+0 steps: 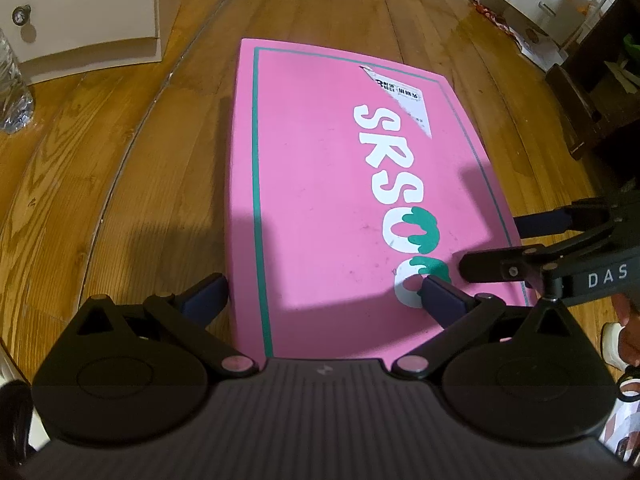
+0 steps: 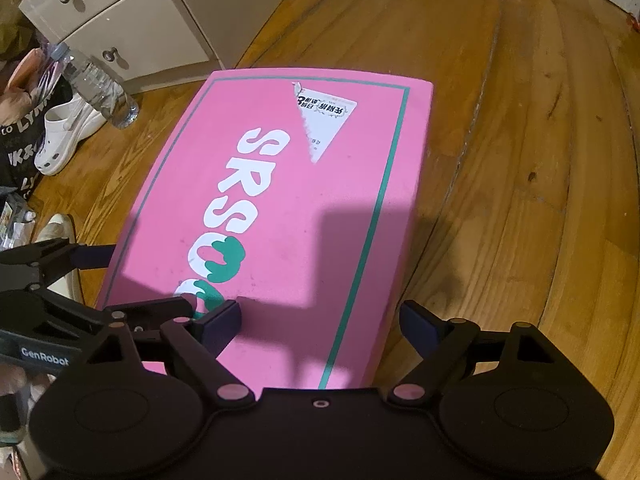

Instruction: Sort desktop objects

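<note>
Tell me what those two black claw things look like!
The left gripper and right gripper are both matte black, with round discs, hinged bars on silvery pivot pins, and dark blue finger pads. One has white letters "GenRobot" on its side, the other "DAS".

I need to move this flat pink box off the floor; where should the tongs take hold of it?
Grip the pink box by its two long side edges, one pair of tongs per side, coming down from above at the near end. It lies flat and looks too wide for one pair.
</note>
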### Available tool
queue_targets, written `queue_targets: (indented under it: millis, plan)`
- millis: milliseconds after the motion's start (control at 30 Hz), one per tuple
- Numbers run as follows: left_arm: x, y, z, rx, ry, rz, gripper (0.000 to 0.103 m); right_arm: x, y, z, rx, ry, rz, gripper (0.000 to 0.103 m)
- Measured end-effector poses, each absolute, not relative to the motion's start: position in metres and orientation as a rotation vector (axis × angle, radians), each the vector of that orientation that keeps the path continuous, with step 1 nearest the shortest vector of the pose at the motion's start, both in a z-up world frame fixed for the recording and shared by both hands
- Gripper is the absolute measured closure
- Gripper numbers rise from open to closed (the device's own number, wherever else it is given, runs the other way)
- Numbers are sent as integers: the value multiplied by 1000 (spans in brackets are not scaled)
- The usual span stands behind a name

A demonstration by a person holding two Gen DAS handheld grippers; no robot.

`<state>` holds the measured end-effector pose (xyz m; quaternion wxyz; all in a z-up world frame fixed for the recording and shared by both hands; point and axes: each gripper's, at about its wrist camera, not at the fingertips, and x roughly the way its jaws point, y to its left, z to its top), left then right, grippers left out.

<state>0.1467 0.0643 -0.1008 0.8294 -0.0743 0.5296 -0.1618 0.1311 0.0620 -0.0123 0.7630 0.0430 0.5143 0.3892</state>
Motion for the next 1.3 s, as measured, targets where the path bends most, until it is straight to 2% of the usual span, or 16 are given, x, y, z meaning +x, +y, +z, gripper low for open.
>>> queue_targets:
  millis: [267, 400, 567, 733, 900, 1100, 1300]
  plan:
    - [140, 77, -110, -284, 1123, -317, 0, 116, 69, -4, 2, 1029, 783, 9]
    - [131, 70, -98, -194, 1118, -276, 0, 117, 67, -1, 13, 1034, 769, 10]
    - [119, 58, -63, -68, 1078, -263, 0, 114, 47, 7, 161, 1093, 802, 11]
    - [99, 53, 0, 16, 990, -303, 0, 97, 16, 31, 263, 1147, 811, 11]
    - [66, 56, 45, 53, 922, -314, 0, 60, -18, 72, 291, 1082, 864, 10]
    - [20, 71, 71, 50, 937, -332, 0, 24, -52, 90, 232, 1021, 874, 10]
    - [-5, 55, 73, 115, 905, -304, 0, 1, -68, 85, 260, 991, 866, 10]
